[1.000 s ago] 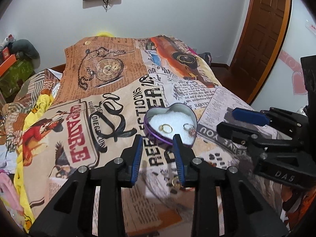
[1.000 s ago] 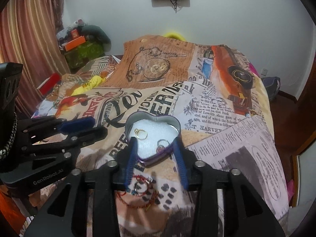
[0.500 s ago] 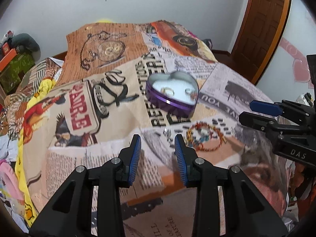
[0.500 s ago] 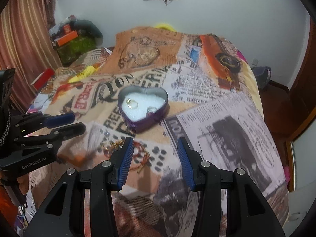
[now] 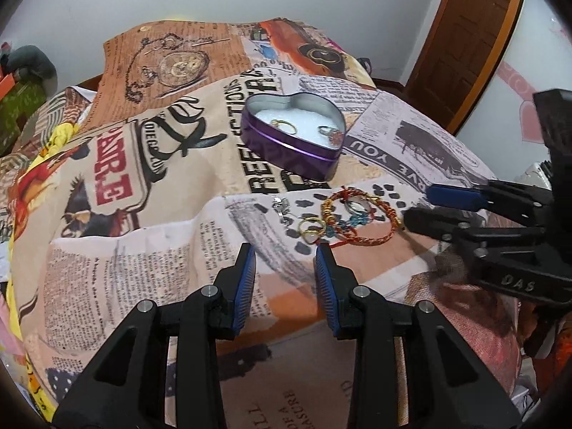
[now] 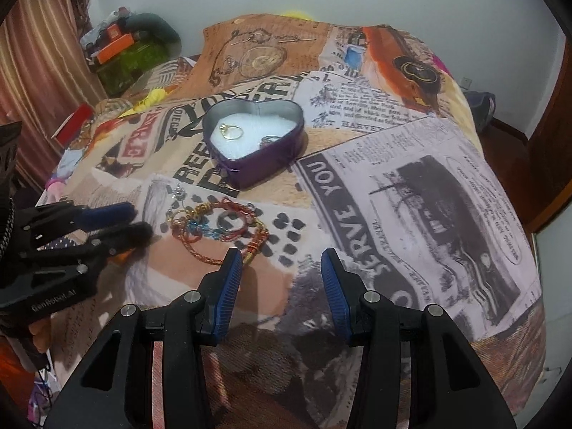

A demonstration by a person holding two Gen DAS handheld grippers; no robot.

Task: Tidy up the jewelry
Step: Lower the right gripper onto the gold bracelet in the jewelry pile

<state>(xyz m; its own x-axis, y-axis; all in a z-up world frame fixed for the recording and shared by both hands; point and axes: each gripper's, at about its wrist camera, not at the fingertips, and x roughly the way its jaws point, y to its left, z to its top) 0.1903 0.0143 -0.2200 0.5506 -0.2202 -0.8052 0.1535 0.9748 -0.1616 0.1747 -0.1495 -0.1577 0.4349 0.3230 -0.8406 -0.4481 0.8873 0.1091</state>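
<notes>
Task part done: two rings lie in the heart-shaped tin (image 5: 293, 136) mid-bedspread (image 5: 161, 236); bracelets and loose rings (image 5: 343, 221) remain nearer its front edge; left gripper (image 5: 285, 264) and right gripper (image 6: 281, 271) both spread, empty.

Both views sat on the grippers and looked forward and steeply down along their fingers at a bed (image 5: 150, 243) covered in a newspaper-print spread, from close above its near edge. The left wrist view had the left gripper (image 5: 285, 250) at its bottom edge and faced the far wall, with a wooden door (image 5: 464, 35) at its upper right. The right wrist view, with the right gripper (image 6: 281, 255) in its foreground, faced the same wall, a curtain (image 6: 39, 71) at its left. Both took in the heart-shaped tin (image 5: 286, 152) (image 6: 266, 168) mid-bed and the bracelets (image 5: 357, 220) (image 6: 218, 228) nearer the cameras. Each view also caught the other gripper at its side edge.
</notes>
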